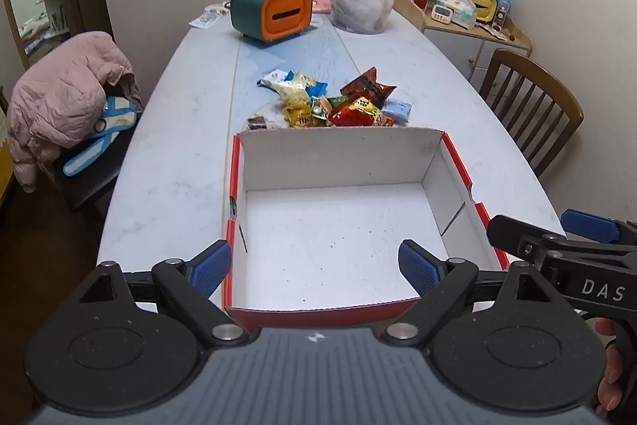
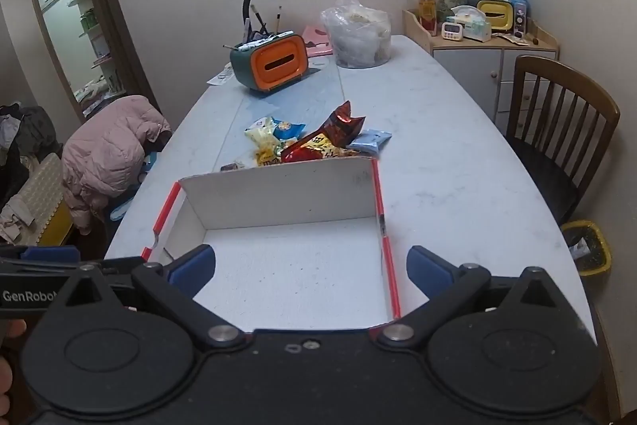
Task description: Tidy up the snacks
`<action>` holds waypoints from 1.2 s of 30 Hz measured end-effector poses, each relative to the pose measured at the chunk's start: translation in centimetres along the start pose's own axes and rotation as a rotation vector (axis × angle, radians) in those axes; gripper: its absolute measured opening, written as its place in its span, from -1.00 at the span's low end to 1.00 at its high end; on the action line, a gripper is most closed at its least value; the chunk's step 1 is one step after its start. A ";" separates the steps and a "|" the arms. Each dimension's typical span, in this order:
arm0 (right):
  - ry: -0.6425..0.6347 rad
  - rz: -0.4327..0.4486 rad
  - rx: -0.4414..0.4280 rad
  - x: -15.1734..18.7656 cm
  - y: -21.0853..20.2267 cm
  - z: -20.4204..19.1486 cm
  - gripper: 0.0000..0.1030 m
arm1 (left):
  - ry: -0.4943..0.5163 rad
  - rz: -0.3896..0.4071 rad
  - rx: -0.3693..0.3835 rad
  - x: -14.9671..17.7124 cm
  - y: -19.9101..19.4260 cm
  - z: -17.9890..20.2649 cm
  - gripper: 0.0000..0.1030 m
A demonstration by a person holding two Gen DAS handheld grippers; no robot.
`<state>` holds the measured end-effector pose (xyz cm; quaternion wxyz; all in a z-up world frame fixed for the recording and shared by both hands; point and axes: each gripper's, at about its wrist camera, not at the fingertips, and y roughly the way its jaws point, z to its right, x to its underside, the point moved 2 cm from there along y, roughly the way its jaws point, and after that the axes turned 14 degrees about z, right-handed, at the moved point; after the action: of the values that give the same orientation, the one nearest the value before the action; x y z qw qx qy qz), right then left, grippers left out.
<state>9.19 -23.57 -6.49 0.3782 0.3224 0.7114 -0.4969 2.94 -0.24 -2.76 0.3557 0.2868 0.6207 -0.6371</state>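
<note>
Both the left tongs (image 1: 314, 265) and the right tongs (image 2: 310, 267) stand wide apart with nothing between them, poised side by side over the near end of the empty box (image 1: 434, 162), probably ready to start filling it. The snacks (image 1: 338, 102) lie heaped on the surface (image 1: 167, 162) just beyond the box's far wall, which hides the heap's near edge, so how many packets there are is hard to tell.

A long pale marbled table (image 1: 167, 154) is set against a plain cream wall (image 2: 191, 6). A wooden slat-back chair (image 2: 565, 130) is placed at one side, a chair draped with a pink jacket (image 1: 63, 94) at the other. A low cluttered cabinet (image 2: 489, 66) is fitted into the corner. A lit doorway (image 2: 75, 26) is seen beyond.
</note>
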 end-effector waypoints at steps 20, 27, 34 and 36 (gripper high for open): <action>-0.043 0.053 0.007 1.0 -2.7 -4.1 0.97 | -0.009 0.026 0.008 -0.4 -0.2 -0.4 0.77; -0.045 0.077 -0.005 0.7 -3.0 -4.6 0.97 | -0.019 0.050 0.005 -0.6 -0.7 -1.0 0.77; -0.060 0.100 -0.007 0.6 -3.3 -5.2 0.97 | -0.012 0.081 0.018 -0.9 -1.3 -1.1 0.77; -0.061 0.104 -0.006 0.6 -3.4 -5.3 0.97 | -0.014 0.084 0.020 -0.9 -1.4 -1.2 0.77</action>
<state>4.90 -19.51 -4.28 0.4260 0.3423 0.6832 -0.4843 2.24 0.99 -1.29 0.3835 0.3116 0.5993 -0.6299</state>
